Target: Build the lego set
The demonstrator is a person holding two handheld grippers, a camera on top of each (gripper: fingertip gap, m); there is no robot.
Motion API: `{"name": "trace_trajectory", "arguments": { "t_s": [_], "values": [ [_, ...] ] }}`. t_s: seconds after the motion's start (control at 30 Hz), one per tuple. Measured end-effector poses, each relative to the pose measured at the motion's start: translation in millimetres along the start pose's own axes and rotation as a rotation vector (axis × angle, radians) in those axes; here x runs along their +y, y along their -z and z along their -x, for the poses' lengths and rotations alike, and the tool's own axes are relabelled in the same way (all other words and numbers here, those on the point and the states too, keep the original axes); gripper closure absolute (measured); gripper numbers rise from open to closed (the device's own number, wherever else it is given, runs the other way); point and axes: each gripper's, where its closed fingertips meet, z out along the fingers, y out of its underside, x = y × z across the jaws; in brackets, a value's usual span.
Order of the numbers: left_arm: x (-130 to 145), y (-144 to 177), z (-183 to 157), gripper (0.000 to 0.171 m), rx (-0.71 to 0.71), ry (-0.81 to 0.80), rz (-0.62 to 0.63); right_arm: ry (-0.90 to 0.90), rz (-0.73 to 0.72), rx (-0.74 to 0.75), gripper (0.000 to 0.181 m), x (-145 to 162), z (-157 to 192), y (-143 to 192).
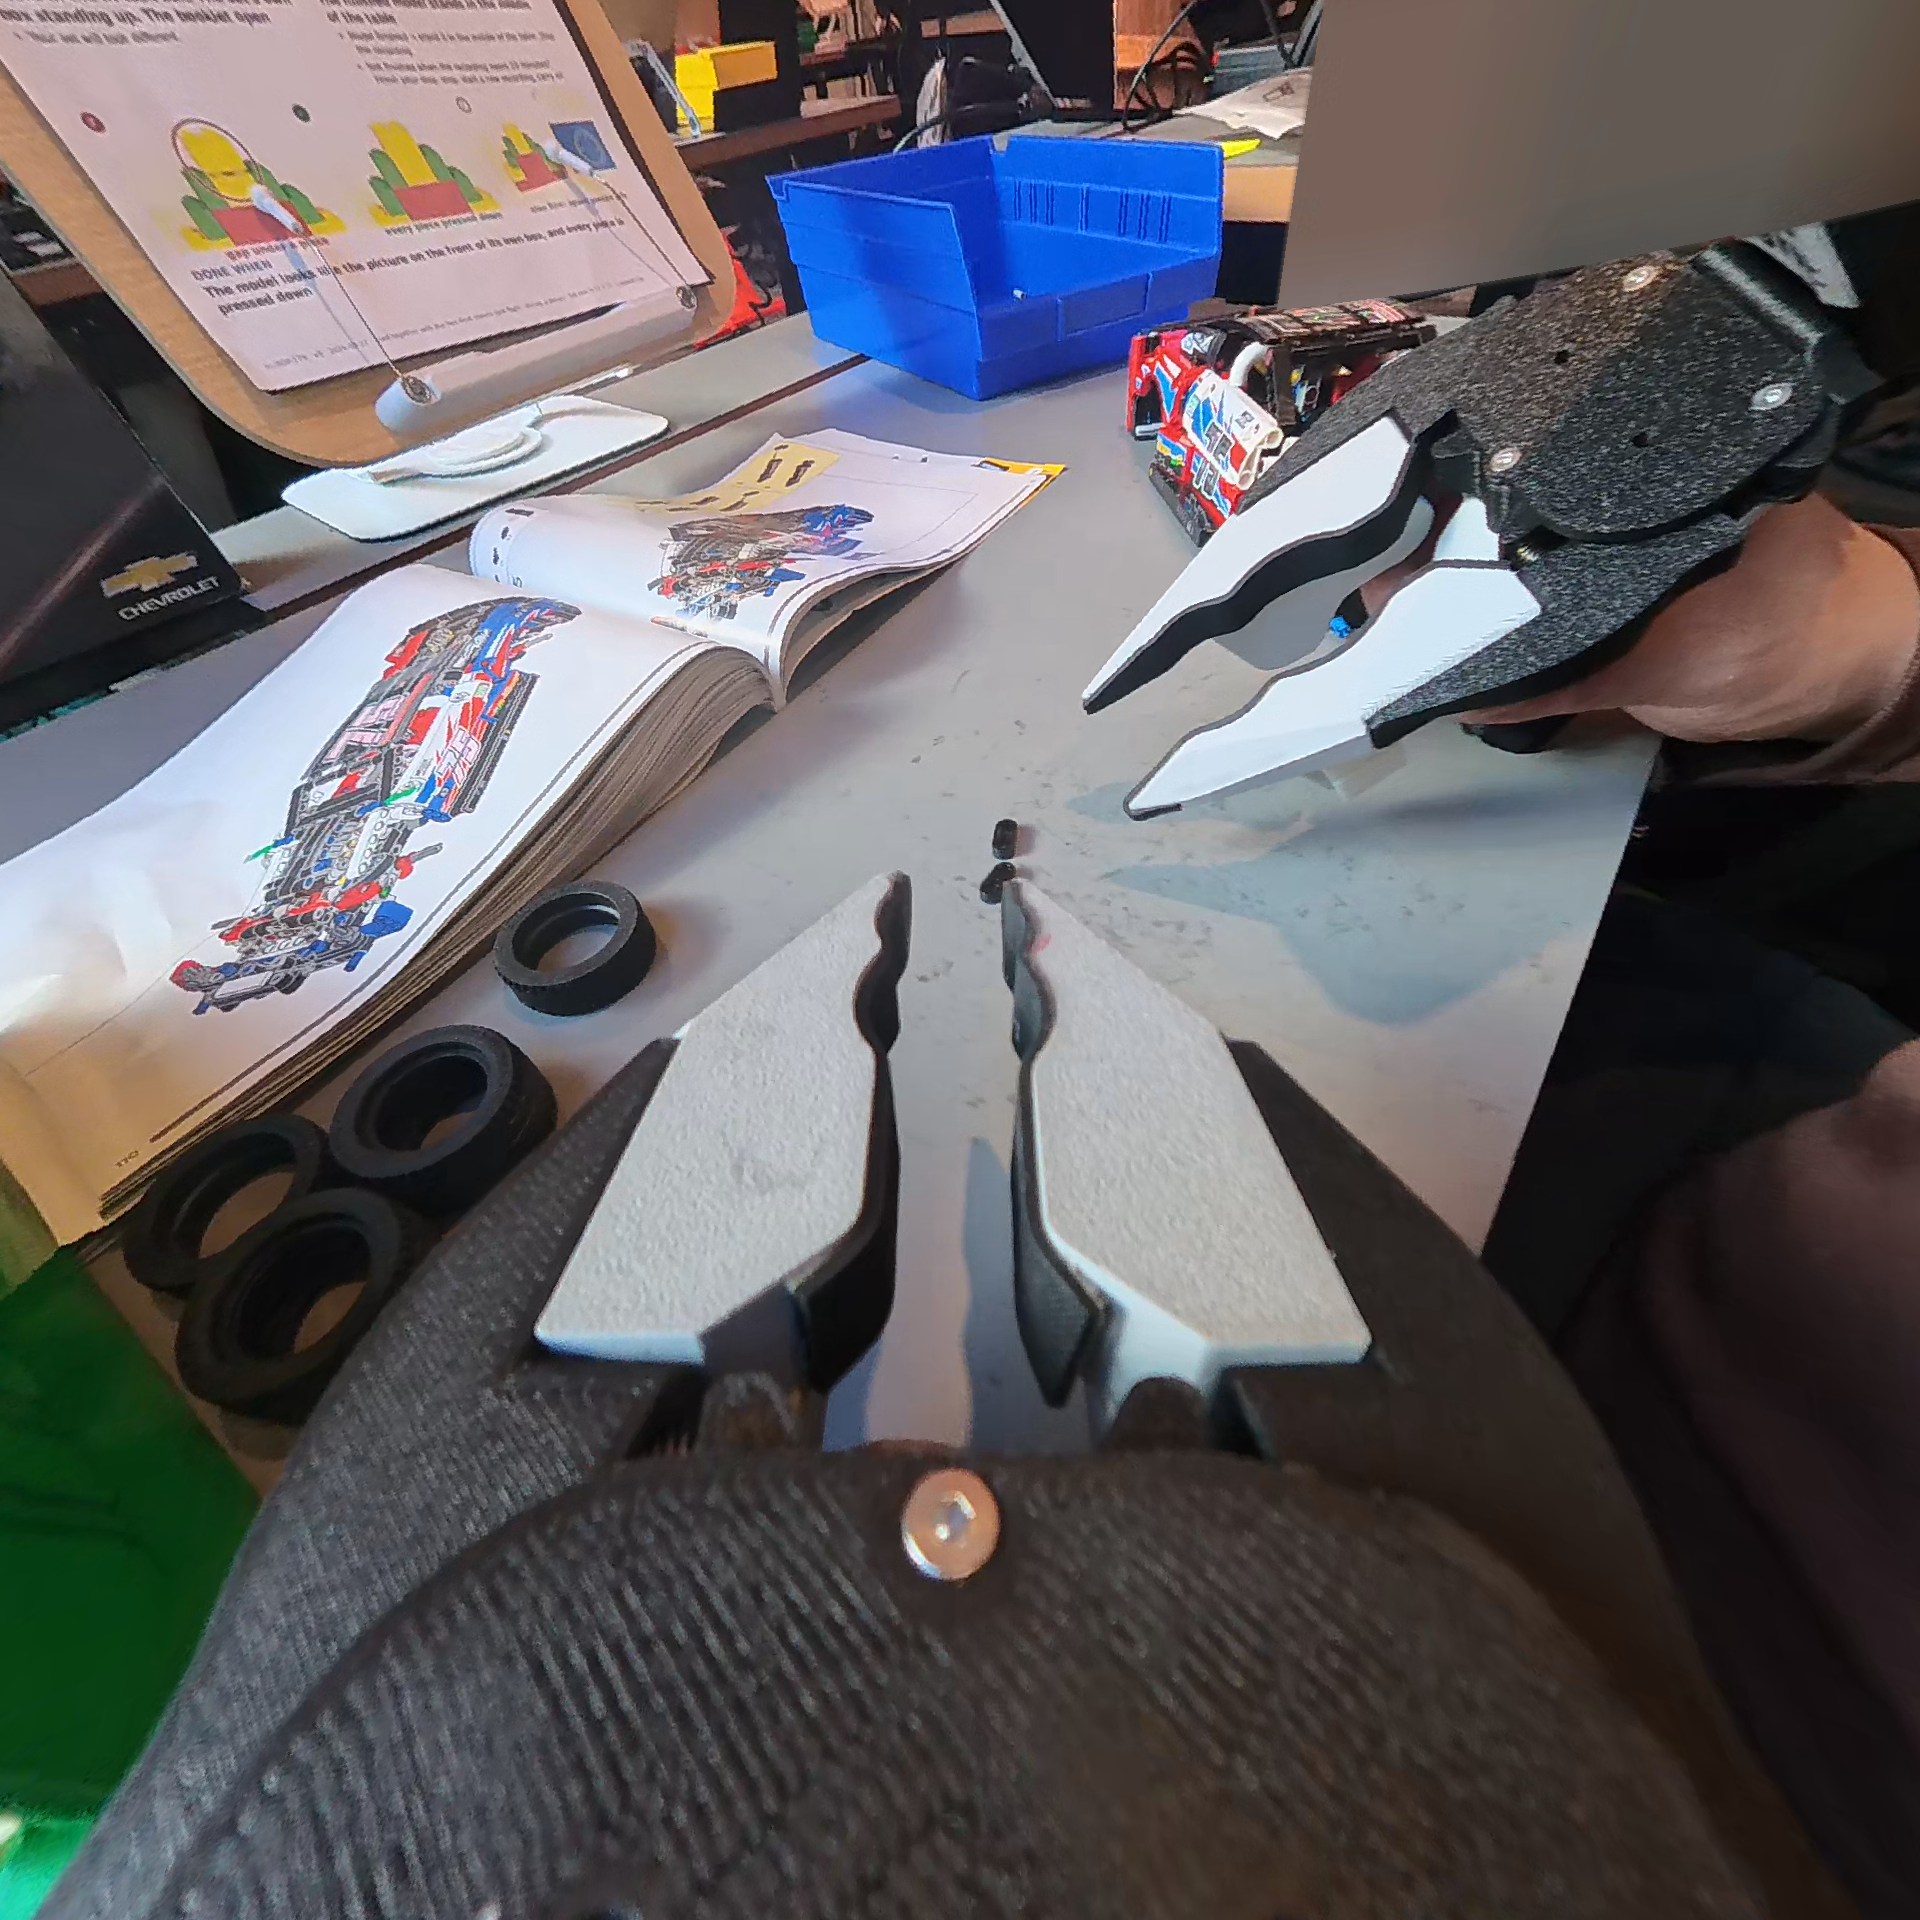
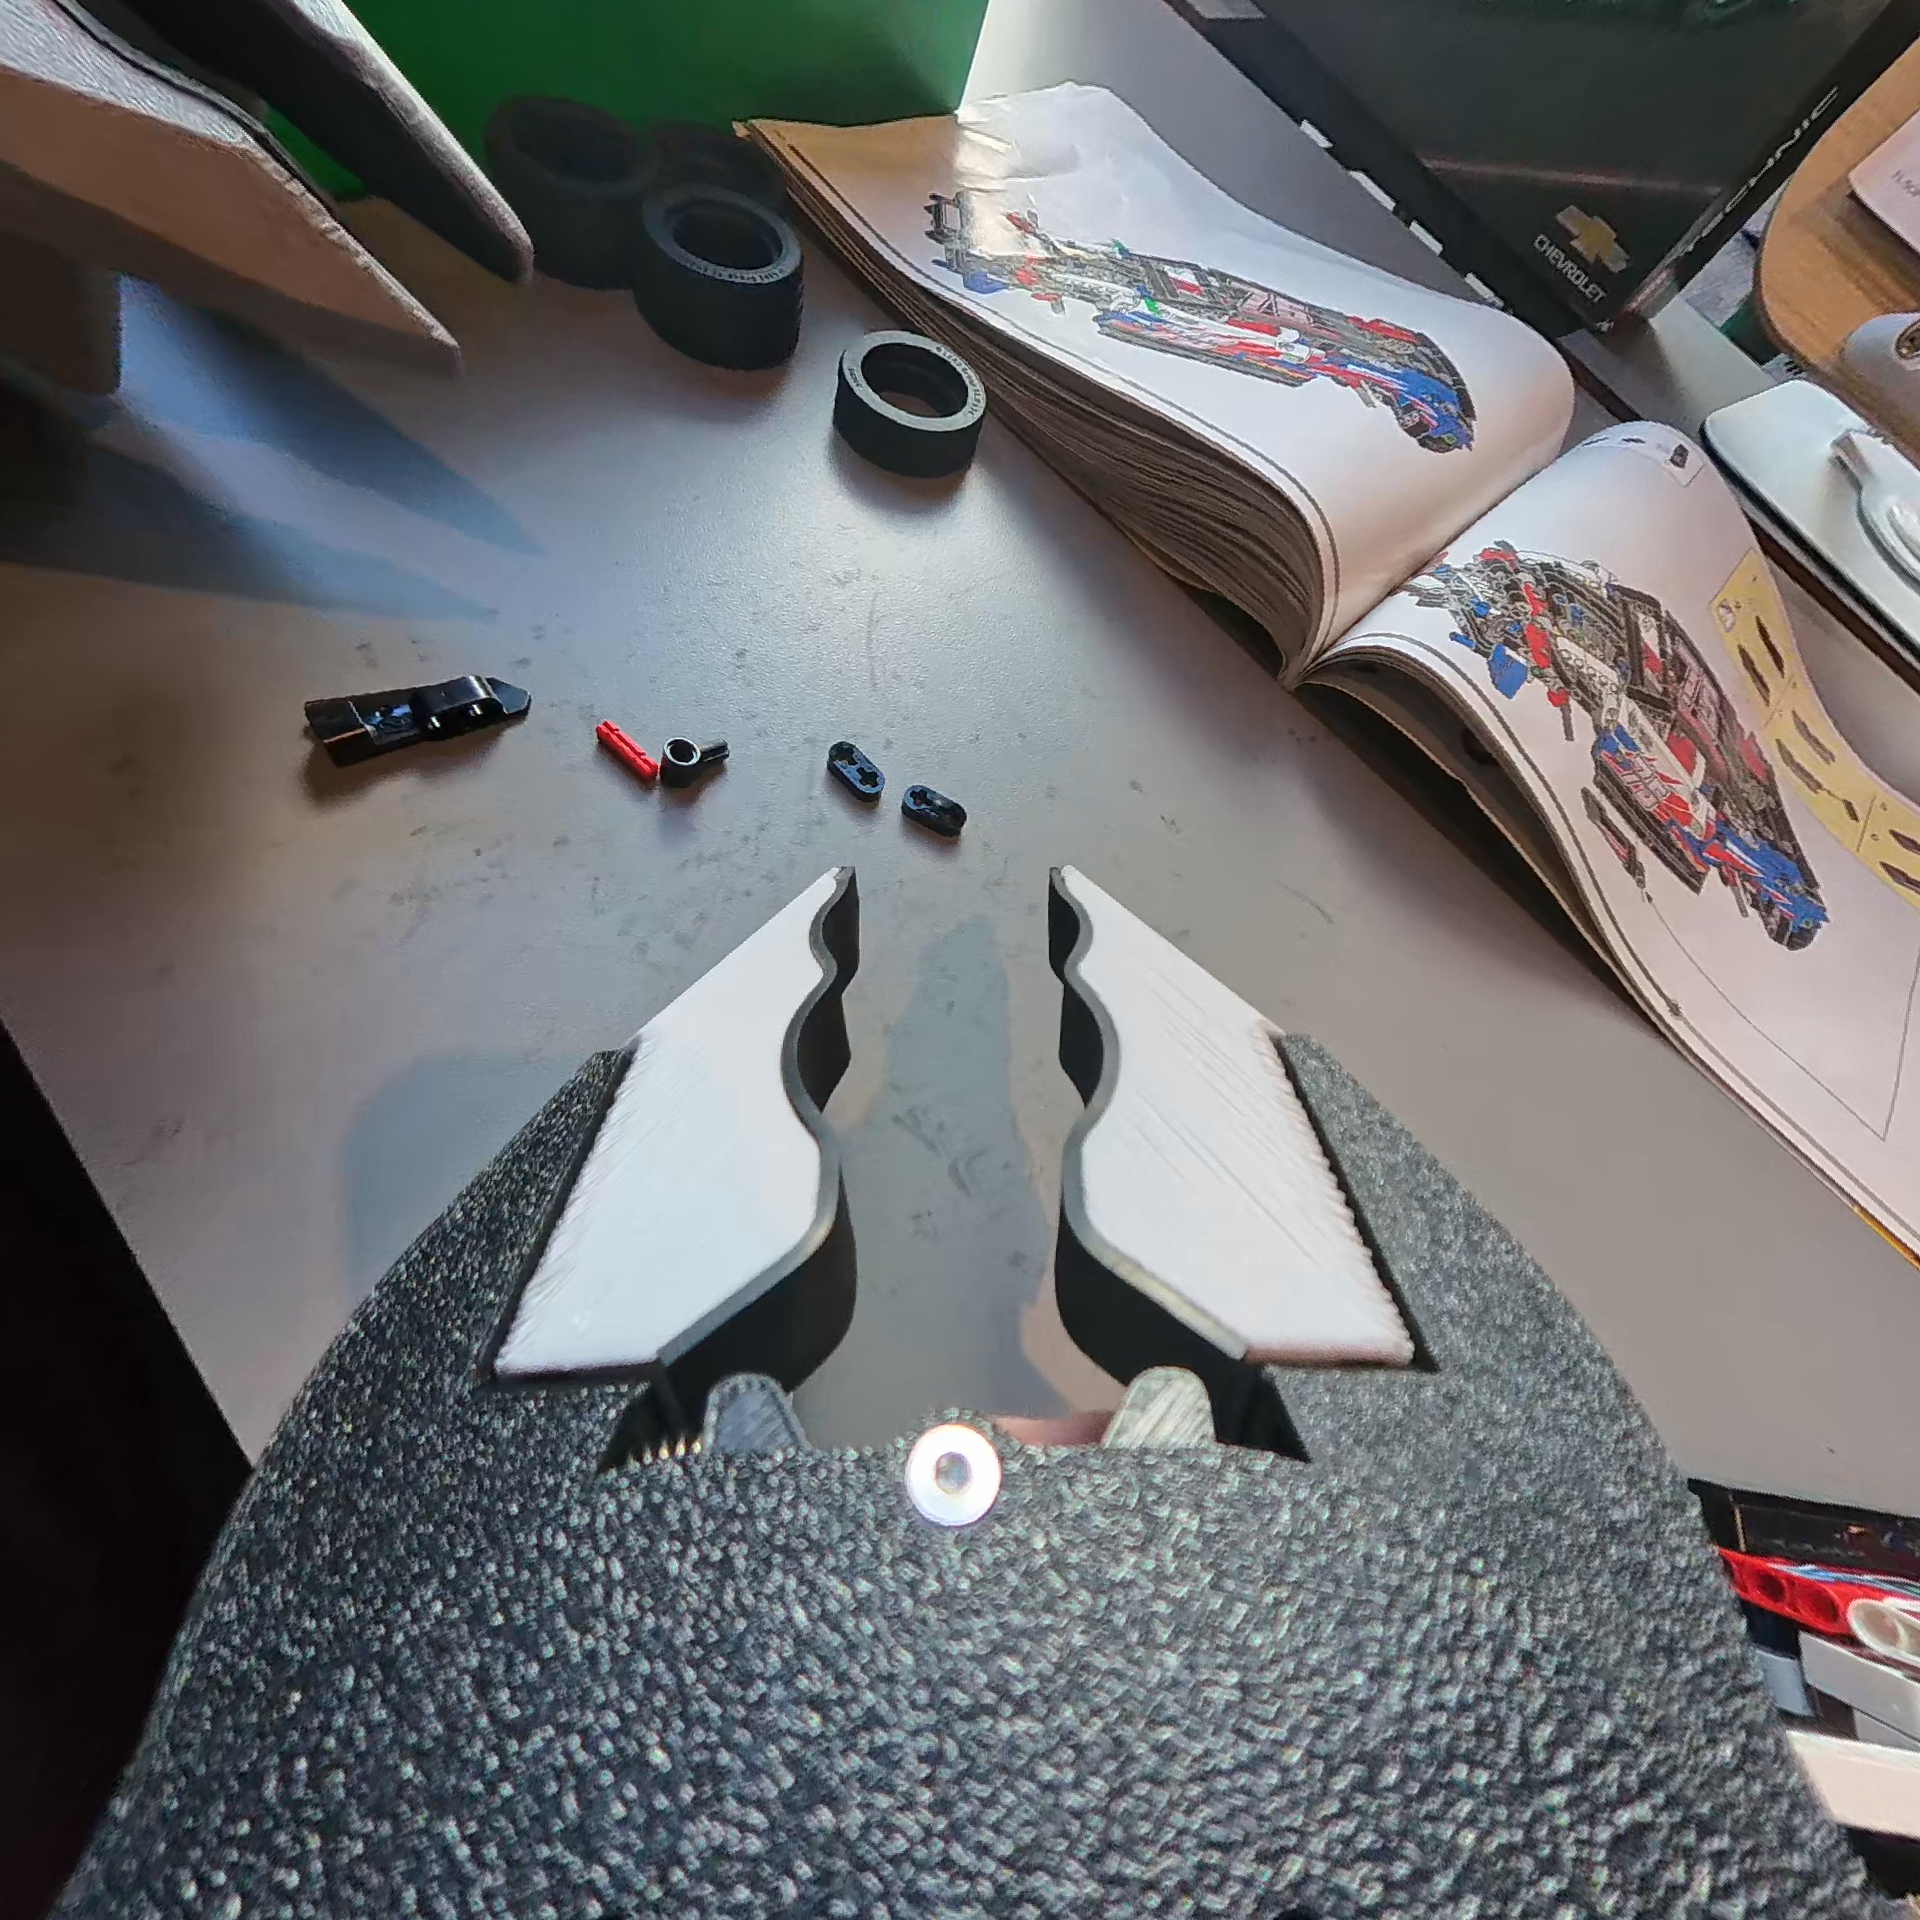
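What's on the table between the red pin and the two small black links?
In the right wrist view, a small black connector lies between the red pin and the two black links.

Two wrist cameras, each low and close over the grey table [image 1: 1299,987], looking forward along its own fingers from opposing sides; shared ground: two small black links [image 2: 896,790], open instruction booklet [image 1: 436,727], black tyres [image 2: 904,400].
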Motion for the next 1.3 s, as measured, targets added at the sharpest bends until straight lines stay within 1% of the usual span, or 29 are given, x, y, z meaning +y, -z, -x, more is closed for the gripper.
{"name": "trace_trajectory", "arguments": {
  "t_s": [0.37,0.6,0.73,0.87,0.97,1.1,1.3],
  "values": [
    [-1.5,-0.6,5.0,0.159,-0.024,0.011,-0.009,0.004,0.011,-0.037,0.144,1.3,4.6,-1.2],
    [-2.7,-0.6,9.5,0.161,-0.044,0.027,-0.019,-0.029,0.019,-0.077,0.143,2.6,5.9,-2.2],
    [-5.4,2.1,19.8,0.167,-0.093,0.057,-0.045,-0.057,0.036,-0.119,0.143,4.4,7.7,-4.5],
    [-3.3,0.5,23.8,0.168,-0.096,0.089,-0.032,-0.085,0.030,-0.175,0.143,2.4,10.7,-5.2],
    [1.0,-2.9,26.7,0.168,-0.108,0.100,0.002,-0.058,0.027,-0.195,0.143,0.9,14.7,-6.8],
    [1.6,-3.3,30.5,0.168,-0.132,0.103,0.005,0.033,0.039,-0.207,0.144,1.6,23.9,-10.1],
    [1.6,-3.0,33.5,0.167,-0.152,0.105,0.004,-0.016,0.002,-0.223,0.143,-3.2,20.5,-5.8]
  ]
}}
